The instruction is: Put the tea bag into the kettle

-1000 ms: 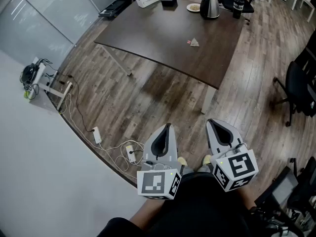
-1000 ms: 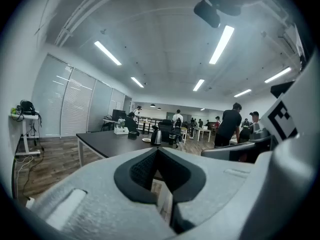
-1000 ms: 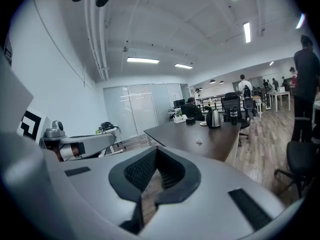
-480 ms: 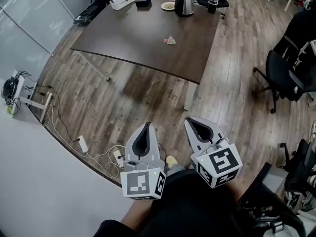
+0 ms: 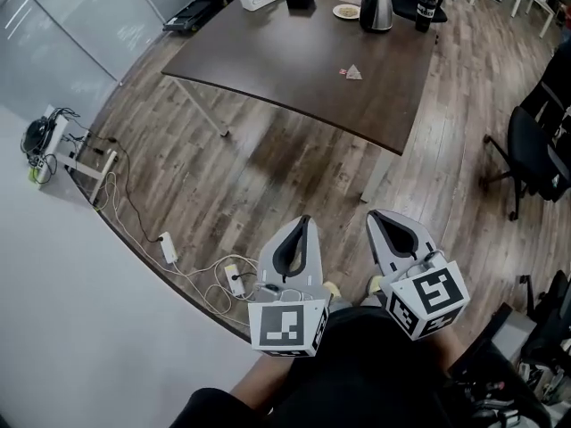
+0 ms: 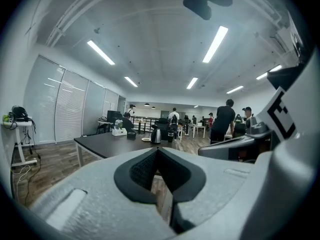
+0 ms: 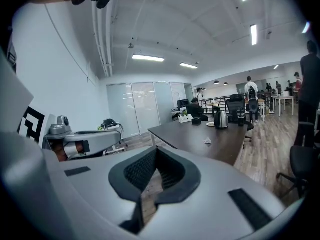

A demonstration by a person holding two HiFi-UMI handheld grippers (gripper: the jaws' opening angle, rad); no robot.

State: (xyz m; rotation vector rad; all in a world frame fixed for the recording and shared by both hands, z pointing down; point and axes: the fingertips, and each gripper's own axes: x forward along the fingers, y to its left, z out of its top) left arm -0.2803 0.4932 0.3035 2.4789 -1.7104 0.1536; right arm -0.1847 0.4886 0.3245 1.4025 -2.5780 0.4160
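The person is standing on the wooden floor (image 5: pixel 294 163) well back from the dark table (image 5: pixel 268 52), which is lying toward 12 o'clock in the head view. They are holding both tools low and close to the body, side by side and pointing at the table.

The left gripper (image 5: pixel 303 224) is sitting at 6 o'clock in that view. Its jaws are meeting at the tips with nothing between them, which its own view confirms (image 6: pixel 157 150). The right gripper (image 5: pixel 376 217) is riding just beside it toward 5 o'clock, and its jaws are likewise pressing together at the tips and holding nothing (image 7: pixel 156 149).

The tea bag (image 5: pixel 353 73) is lying on the tabletop at about 1 o'clock from the grippers, well apart from them. It is also showing as a small pale shape in the right gripper view (image 7: pixel 207 141).

The kettle (image 5: pixel 376 12) is standing upright near the table's far edge, at 12 o'clock from the tea bag and apart from it. A small plate (image 5: pixel 346 12) is resting just beside the kettle at its 9 o'clock.

A black office chair (image 5: pixel 533 145) is standing at 3 o'clock, and cables (image 5: pixel 134 217) are trailing along the wall at 9 o'clock.
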